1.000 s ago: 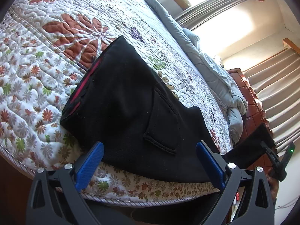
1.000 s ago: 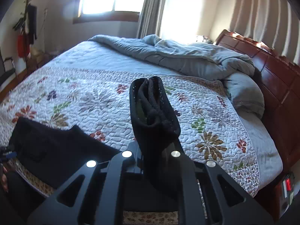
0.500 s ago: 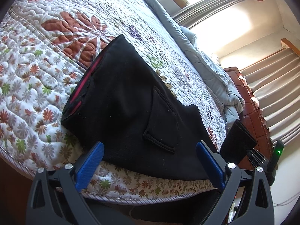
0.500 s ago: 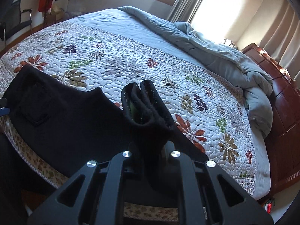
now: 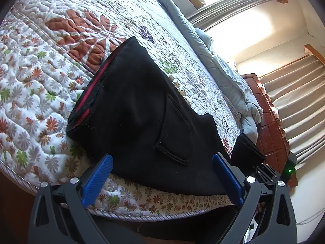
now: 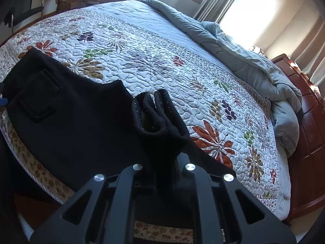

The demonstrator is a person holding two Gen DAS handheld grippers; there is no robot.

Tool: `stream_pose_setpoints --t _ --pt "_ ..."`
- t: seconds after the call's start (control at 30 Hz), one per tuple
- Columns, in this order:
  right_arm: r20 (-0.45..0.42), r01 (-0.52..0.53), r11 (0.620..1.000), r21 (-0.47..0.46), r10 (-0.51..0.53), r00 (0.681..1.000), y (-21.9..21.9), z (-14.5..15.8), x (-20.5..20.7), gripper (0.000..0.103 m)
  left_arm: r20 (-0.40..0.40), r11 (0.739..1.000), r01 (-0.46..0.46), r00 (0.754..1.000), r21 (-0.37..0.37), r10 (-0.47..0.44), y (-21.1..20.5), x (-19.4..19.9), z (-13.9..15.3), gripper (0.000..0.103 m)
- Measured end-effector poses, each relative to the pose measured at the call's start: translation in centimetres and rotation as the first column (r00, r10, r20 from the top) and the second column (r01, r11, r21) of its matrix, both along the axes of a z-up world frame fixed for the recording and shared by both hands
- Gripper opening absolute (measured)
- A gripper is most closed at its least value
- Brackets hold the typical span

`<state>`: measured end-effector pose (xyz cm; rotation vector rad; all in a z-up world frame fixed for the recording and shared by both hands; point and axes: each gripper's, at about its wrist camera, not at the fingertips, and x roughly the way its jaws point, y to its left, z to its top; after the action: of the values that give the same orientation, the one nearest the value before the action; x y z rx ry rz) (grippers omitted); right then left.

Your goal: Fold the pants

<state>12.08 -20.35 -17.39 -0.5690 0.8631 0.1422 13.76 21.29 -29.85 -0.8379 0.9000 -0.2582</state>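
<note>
Black pants on a floral quilted bed, by a sunlit curtained window.

The pants [image 5: 142, 126] lie along the bed's [image 5: 40, 81] near edge, red-lined waistband leftward. The left gripper [image 5: 162, 174] gapes wide; the right gripper [image 6: 162, 162] pinches the bunched leg ends.

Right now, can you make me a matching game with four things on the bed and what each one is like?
Things:
1. pants
2. blanket
3. left gripper
4. right gripper

States:
A. crumpled and grey-blue
B. open, with blue fingers
C. black, spread on the quilt
D. shut on the pants' bunched leg ends

Pairs: 1-C, 2-A, 3-B, 4-D
</note>
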Motion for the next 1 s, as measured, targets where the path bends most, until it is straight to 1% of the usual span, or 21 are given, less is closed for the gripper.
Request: stream_pose_setpoints --t 0.23,0.7,0.83,1.0 --pt "-0.001 -0.056 0.995 -0.082 0.056 0.998 1.3 -2.3 0.1 0.009 0.0 1.0 -0.003 1.0 -0.009 0.003 0.1 0.0 0.1 0.099" --pt "-0.019 -0.096 0.984 -0.152 0.094 0.995 2.4 -4.4 0.0 0.009 0.001 1.0 0.001 1.0 -0.03 -0.001 0.5 0.3 0.0 0.099" --pt "-0.011 -0.112 0.972 -0.209 0.112 0.994 2.9 -5.2 -0.4 0.009 0.007 0.999 0.0 1.0 -0.039 0.001 0.8 -0.1 -0.1 0.099" --pt "-0.009 -0.151 0.939 -0.308 0.156 0.988 3.9 -6.8 -1.3 0.009 0.01 0.999 -0.001 1.0 -0.047 0.001 0.8 -0.2 -0.2 0.099"
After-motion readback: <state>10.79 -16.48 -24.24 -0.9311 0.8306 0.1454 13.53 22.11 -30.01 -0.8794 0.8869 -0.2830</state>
